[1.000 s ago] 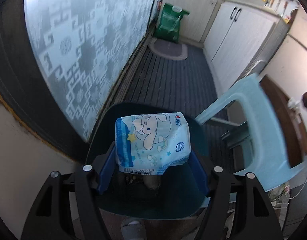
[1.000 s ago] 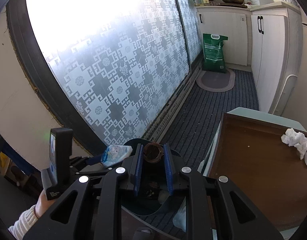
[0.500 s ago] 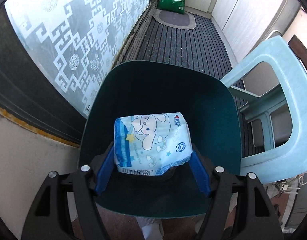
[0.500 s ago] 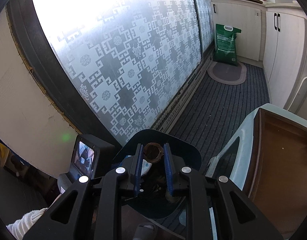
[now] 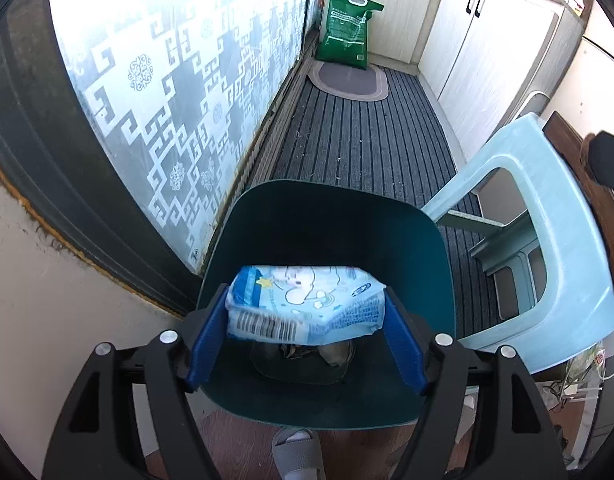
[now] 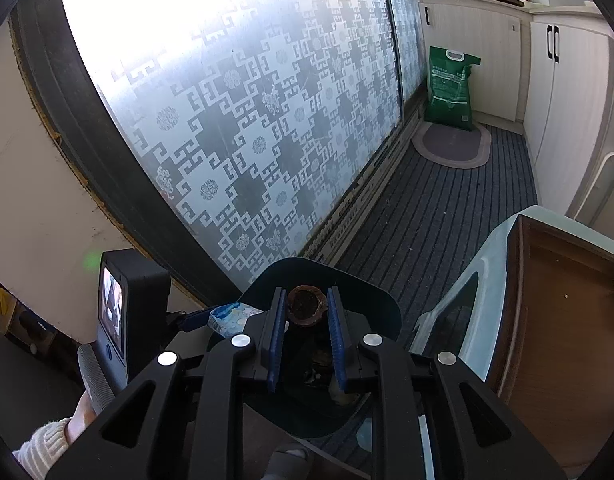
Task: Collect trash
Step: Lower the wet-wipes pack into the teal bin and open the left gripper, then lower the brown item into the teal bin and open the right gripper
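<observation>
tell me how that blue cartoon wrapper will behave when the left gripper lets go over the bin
The wrapper looks thin, crinkled and sagging between the left gripper pads, so probably floppy and light. It may flutter rather than drop straight, though the dark bin gapes wide beneath it.

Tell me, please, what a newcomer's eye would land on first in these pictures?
Probably the blue cartoon-printed packet clamped in the left claw, directly over the dark green bin. Next, the brown round husk pinched in the right claw above the same bin. Behind both, the patterned frosted glass door fills the left side.
</observation>
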Demonstrator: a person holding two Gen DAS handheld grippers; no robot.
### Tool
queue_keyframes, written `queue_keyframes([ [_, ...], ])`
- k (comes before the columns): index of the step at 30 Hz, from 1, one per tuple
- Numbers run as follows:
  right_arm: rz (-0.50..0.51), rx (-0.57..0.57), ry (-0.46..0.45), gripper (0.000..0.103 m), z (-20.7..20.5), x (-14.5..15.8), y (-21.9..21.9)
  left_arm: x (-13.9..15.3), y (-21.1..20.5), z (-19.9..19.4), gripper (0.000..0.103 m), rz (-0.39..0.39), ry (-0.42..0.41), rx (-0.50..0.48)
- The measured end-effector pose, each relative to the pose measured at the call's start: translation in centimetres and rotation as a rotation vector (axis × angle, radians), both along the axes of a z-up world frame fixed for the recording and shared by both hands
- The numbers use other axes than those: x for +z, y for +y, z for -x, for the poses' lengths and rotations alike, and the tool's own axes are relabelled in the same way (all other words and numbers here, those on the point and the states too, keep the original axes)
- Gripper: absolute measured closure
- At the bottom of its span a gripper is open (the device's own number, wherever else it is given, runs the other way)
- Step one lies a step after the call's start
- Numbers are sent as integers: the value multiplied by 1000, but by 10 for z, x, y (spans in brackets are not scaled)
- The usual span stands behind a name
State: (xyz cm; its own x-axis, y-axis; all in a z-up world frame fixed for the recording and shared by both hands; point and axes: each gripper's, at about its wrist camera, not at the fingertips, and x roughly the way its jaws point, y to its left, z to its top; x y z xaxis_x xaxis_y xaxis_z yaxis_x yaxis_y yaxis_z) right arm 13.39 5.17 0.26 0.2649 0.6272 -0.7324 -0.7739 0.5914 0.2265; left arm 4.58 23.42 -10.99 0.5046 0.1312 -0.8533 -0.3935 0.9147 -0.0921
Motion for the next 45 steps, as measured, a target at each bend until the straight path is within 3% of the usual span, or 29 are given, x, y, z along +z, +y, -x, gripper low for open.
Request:
queue_keyframes([
  [8,3,15,-1,82,4,-1,10,-5,0,1,18,-39,21,-20],
  [14,22,26,4,82,6,-7,17,18,1,11,19,-78,-100,3],
  [19,47,23,4,82,4,-15,20,48,0,25,33,-99,-267,29],
  [22,59,23,6,82,3,-19,22,64,2,35,47,-89,-367,33],
  [24,70,26,11,82,3,-24,22,73,2,42,62,-65,-426,22],
  [28,111,47,26,82,4,-37,29,86,0,47,82,-42,-502,1],
  [34,207,100,54,82,9,-69,44,107,-12,63,87,-51,-619,-34],
  [41,307,164,156,82,16,-118,58,122,-22,77,90,-65,-751,-66],
  [45,365,202,186,75,24,-135,63,128,-29,77,90,-90,-763,-81],
])
